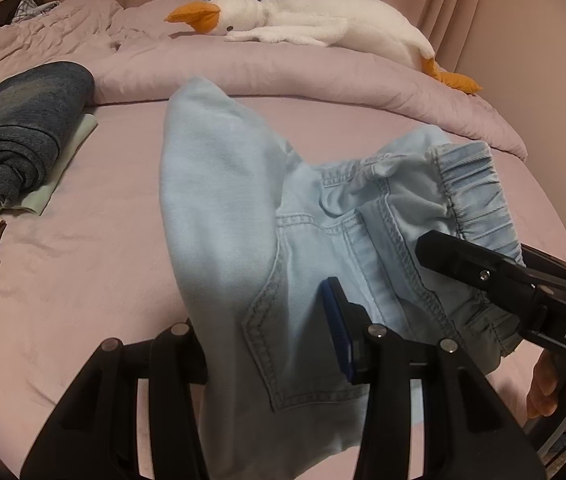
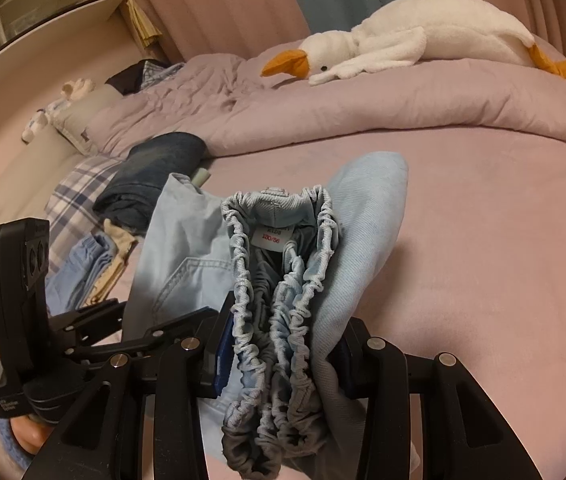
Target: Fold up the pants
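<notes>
While both grippers hang low over the bed [image 1: 83,264], each is clamped on the pants [image 1: 243,216], which are lifted off the sheet between them. In the left wrist view the left gripper [image 1: 275,344] pinches the seat of the pants near a stitched back pocket [image 1: 283,344], its blue pad [image 1: 337,328] pressed against the denim, and the right gripper [image 1: 483,272] reaches in from the right side, a hand [image 1: 555,392] wrapped around its handle. In the right wrist view the right gripper [image 2: 283,356] squeezes the bunched elastic waistband [image 2: 279,264], with a white size label [image 2: 271,236] showing inside, and the left gripper [image 2: 131,328] sits just beside it on the left. Pale blue and soft, the pants are doubled over, one rounded fold of leg rising toward the quilt [image 1: 283,76]. A plush goose [image 1: 315,20] lies on that quilt, and a dark folded garment [image 1: 23,136] rests on the bed well apart from the pants.
</notes>
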`<state>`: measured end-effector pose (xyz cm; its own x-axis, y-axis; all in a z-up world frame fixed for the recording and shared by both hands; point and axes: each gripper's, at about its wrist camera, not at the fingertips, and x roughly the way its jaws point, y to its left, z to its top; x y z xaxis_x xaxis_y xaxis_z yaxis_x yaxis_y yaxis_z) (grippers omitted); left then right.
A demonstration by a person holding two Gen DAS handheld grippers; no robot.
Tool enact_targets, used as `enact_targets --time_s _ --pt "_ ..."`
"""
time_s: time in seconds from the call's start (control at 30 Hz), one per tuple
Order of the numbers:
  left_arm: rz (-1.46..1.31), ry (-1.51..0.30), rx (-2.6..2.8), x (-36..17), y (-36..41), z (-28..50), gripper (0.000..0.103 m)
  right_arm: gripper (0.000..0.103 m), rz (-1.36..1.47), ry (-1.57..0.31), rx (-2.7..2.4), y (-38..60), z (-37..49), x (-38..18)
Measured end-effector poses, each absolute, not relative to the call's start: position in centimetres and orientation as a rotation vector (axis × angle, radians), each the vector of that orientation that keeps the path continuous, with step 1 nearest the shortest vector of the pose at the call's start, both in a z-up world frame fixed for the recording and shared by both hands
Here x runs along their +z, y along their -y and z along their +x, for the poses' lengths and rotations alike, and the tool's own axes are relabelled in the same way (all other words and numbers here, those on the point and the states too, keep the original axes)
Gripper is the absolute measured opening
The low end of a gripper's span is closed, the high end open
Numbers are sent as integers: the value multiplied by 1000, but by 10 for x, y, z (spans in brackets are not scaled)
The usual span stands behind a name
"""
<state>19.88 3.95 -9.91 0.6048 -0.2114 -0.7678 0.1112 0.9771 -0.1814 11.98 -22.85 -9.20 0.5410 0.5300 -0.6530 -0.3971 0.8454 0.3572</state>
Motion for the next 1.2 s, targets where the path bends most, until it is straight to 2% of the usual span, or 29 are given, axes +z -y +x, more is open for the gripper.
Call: enact_targets --time_s 1.2 --pt "-97 -981 -157 -134 -44 224 48 43 355 -971 535 252 154 -127"
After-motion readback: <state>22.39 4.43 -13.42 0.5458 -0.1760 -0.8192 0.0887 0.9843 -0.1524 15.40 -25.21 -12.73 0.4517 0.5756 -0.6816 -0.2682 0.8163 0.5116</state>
